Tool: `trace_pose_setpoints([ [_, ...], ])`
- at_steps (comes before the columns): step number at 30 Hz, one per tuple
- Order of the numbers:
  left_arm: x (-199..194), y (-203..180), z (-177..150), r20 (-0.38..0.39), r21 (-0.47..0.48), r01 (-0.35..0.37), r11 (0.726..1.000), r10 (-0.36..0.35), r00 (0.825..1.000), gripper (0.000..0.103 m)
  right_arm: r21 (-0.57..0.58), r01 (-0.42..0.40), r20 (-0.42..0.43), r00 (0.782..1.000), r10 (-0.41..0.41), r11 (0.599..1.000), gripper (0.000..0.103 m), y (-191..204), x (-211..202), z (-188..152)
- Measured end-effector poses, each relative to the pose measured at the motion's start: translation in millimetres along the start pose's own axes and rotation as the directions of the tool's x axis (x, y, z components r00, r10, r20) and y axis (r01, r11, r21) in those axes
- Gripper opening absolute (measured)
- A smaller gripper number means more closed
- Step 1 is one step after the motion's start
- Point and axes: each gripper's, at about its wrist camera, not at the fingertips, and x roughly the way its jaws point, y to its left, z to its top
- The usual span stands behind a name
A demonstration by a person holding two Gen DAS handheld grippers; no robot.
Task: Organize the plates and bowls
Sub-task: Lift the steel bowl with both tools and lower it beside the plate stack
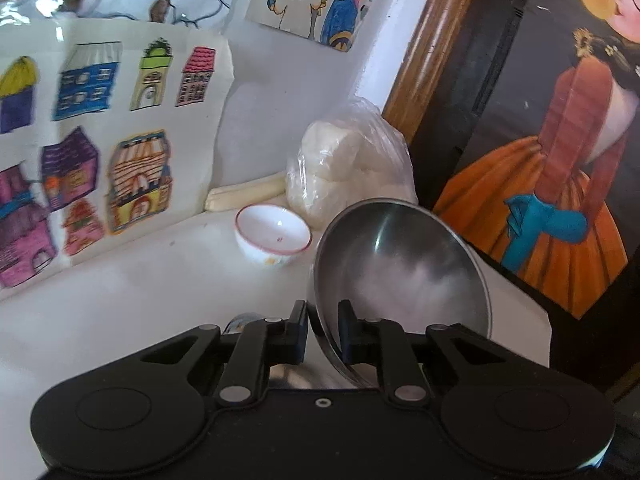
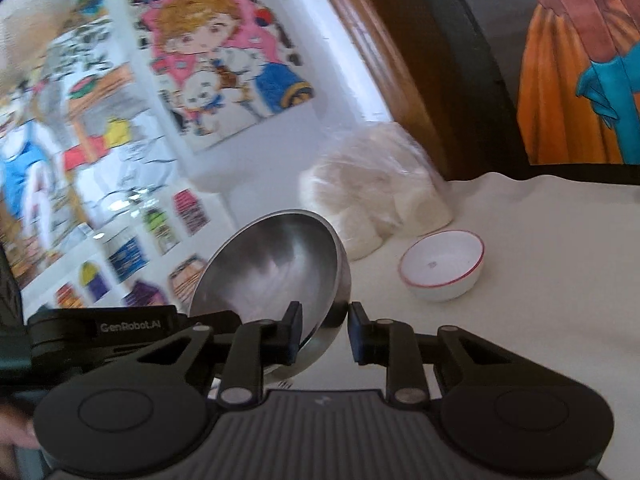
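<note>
1. Table [image 1: 120, 300]: white top, wall at the back, and all the work sits on it.
2. Painting [image 1: 560, 160] leans at the right. Drawings [image 1: 80, 140] are on the wall to the left. Neither is part of the task.
3. Bag [image 1: 352, 168] of white lumps stands in the back corner, just behind the bowls.
4. Steel bowl [image 1: 404, 264]: it is tilted up on edge with the hollow facing my left camera. It looks lifted off the table, not resting flat. The right view also shows a steel bowl [image 2: 276, 264] tilted the same way. I can't tell if it is the same bowl or a second one.
5. Left gripper [image 1: 322, 312]: jaws are narrow and pinch the steel bowl's rim, one pad inside and one outside.
6. Right gripper [image 2: 326, 316]: jaws are narrow with the steel bowl's wall between the pads. I read that as a grip.
7. White bowl [image 1: 272, 240]: small, red rim, upright and empty. It stands near the bag, apart from the steel bowl.
8. Step: I judge this as carrying picked-up steel ware toward a stacking spot.
9. Next: level the bowl and set it down square. A rim pinch can slip, so go slow and keep clear of the white bowl.
</note>
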Motion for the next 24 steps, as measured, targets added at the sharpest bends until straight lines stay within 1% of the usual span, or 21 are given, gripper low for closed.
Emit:
trace_pose_setpoints([
  [4, -30, 3, -22, -0.048, 0.000, -0.007, 1.000, 0.007, 0.999, 0.017, -0.049, -0.032, -0.045, 0.999, 0.030, 0.998, 0.028, 13, -28, -14],
  [7, -53, 12, -41, -0.086, -0.054, 0.006, 0.999, -0.011, 0.996, 0.016, -0.103, -0.043, -0.079, 0.996, 0.035, 0.994, 0.028, 27, -53, -28],
  [9, -64, 18, -52, -0.098, -0.084, 0.007, 0.996, -0.015, 0.995, 0.017, -0.119, -0.054, -0.099, 0.994, 0.043, 0.991, 0.029, 35, -65, -37],
  [12, -79, 26, -71, -0.121, -0.100, 0.001, 0.995, -0.013, 0.993, 0.017, -0.131, -0.077, -0.136, 0.989, 0.060, 0.988, 0.029, 42, -80, -50],
  [16, -94, 29, -91, -0.150, -0.076, -0.013, 0.997, 0.001, 0.989, 0.016, -0.130, -0.095, -0.176, 0.982, 0.072, 0.987, 0.029, 48, -93, -64],
  [24, -113, 42, -122, -0.240, -0.094, -0.022, 0.995, -0.001, 0.971, 0.018, -0.116, -0.124, -0.261, 0.961, 0.090, 0.985, 0.029, 55, -111, -85],
])
